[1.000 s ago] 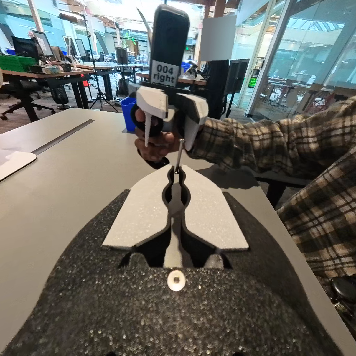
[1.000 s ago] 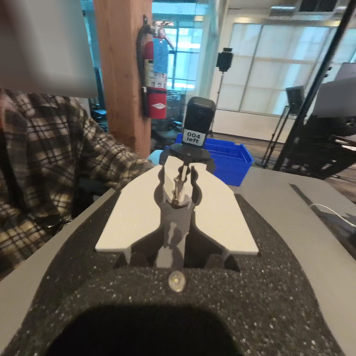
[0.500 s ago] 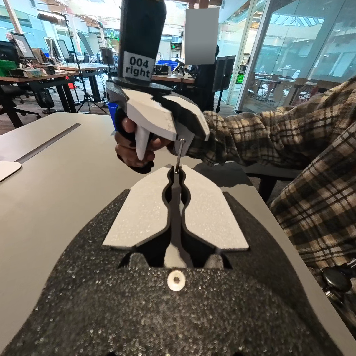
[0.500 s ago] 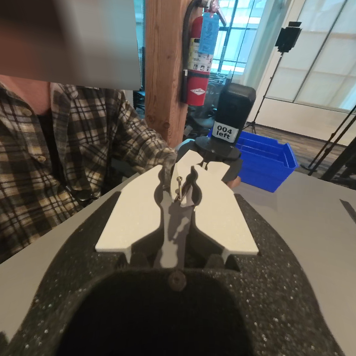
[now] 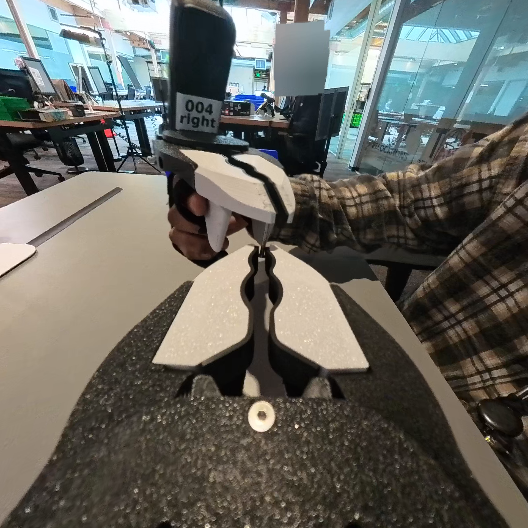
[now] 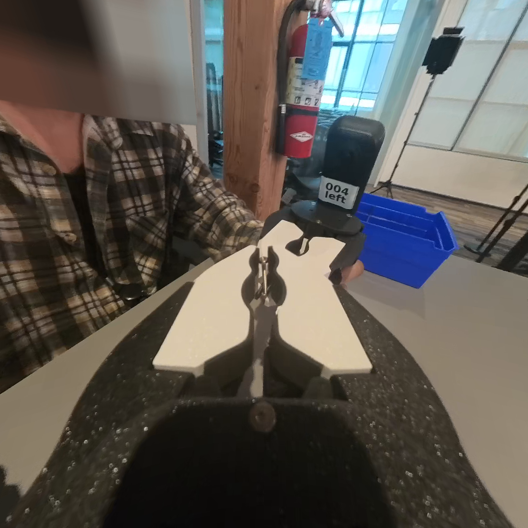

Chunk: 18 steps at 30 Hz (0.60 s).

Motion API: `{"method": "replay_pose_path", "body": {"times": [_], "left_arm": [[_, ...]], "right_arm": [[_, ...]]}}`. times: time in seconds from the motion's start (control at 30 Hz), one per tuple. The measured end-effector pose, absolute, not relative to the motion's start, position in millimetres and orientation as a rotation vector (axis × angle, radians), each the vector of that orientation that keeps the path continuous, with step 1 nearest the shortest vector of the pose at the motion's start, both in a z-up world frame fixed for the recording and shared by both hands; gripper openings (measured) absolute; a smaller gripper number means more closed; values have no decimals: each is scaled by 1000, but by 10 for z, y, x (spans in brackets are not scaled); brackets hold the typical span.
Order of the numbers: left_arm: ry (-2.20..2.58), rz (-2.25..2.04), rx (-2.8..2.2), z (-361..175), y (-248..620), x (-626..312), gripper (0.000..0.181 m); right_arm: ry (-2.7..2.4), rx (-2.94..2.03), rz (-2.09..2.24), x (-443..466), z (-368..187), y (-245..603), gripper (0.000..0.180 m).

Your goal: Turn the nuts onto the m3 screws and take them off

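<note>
Left gripper: pinched on the nut end at its fingertips, above the grey table
M3 screw: held between both tools; keep shaft in line with nut
Right gripper: clamped on screw; twist gently, no side load

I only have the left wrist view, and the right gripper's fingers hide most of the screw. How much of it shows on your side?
Observer: In the right wrist view the screw shows along its whole shaft, in the gap between the right gripper fingers.
Operator: What's behind my own gripper?
Observer: A blue bin sits right behind the left gripper.
</note>
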State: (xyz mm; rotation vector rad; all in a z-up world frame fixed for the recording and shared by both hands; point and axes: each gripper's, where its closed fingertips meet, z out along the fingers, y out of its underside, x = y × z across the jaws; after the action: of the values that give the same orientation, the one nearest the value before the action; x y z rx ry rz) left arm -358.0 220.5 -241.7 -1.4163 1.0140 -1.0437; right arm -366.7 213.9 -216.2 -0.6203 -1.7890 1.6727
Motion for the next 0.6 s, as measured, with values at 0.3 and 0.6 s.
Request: {"method": "replay_pose_path", "body": {"times": [0.3, 0.6], "left_arm": [[901, -947, -1439, -2364, 2351, -3707, 4], [835, -820, -1531, -2465, 2492, -3750, 4]], "right_arm": [[-1422, -831, 1486, -3795, -2097, 2387, 5], [-855, -1091, 1181, -3767, -2183, 2618, 5]]}}
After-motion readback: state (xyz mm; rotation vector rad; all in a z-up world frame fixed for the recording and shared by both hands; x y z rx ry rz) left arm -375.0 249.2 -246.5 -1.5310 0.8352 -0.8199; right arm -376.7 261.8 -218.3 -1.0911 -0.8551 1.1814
